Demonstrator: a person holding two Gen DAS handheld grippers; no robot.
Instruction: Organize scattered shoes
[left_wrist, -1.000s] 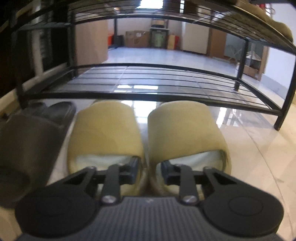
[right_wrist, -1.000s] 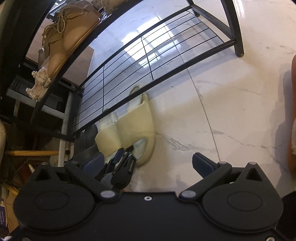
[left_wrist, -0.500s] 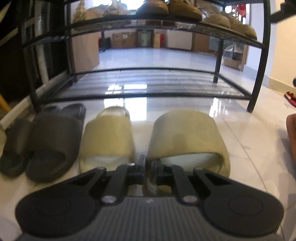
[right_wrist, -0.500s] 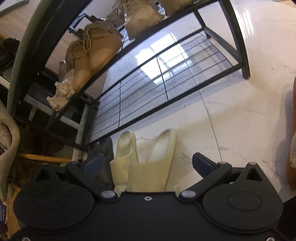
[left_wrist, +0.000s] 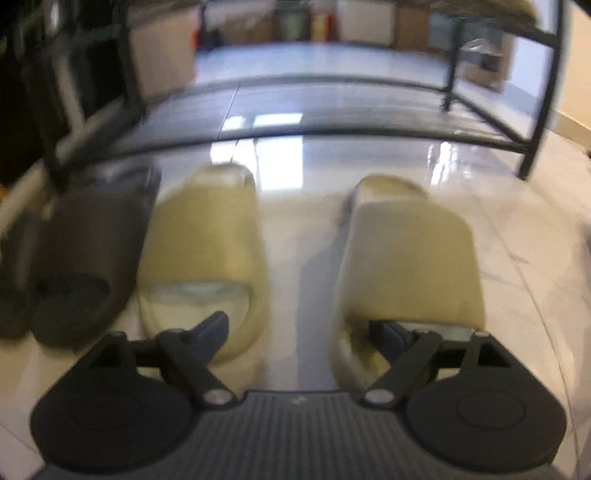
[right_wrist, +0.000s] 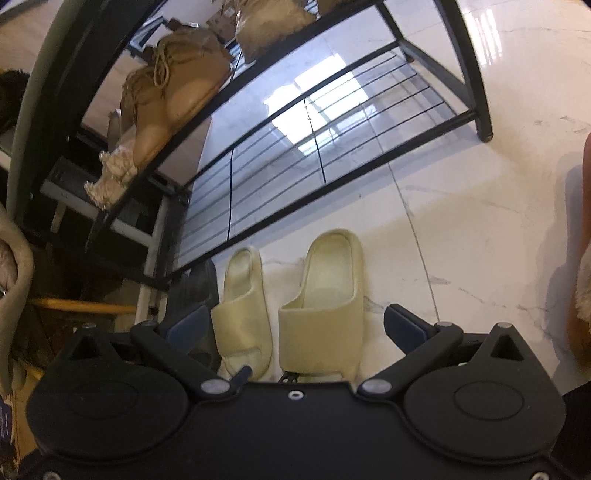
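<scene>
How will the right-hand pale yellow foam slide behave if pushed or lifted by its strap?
The right-hand pale yellow foam slide looks thick and moulded in one piece, so probably light and fairly stiff. The glossy white marble floor suggests it slides easily. Its flat, wide sole makes tipping unlikely.

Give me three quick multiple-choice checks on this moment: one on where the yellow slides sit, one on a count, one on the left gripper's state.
1. Where are the yellow slides?
A. On the rack's bottom shelf
B. On the floor in front of the shoe rack
C. On the top shelf

2. How many yellow slides are in view?
A. One
B. Two
C. Four

3. How is the left gripper?
A. Open, gripping nothing
B. Shut on a slide
C. Out of view

Answers:
1 B: both lie on the white tile floor, short of the shoe rack.
2 B: a pair lies side by side, next to a dark slide.
3 A: its jaws stand wide apart, with floor visible between them.
</scene>
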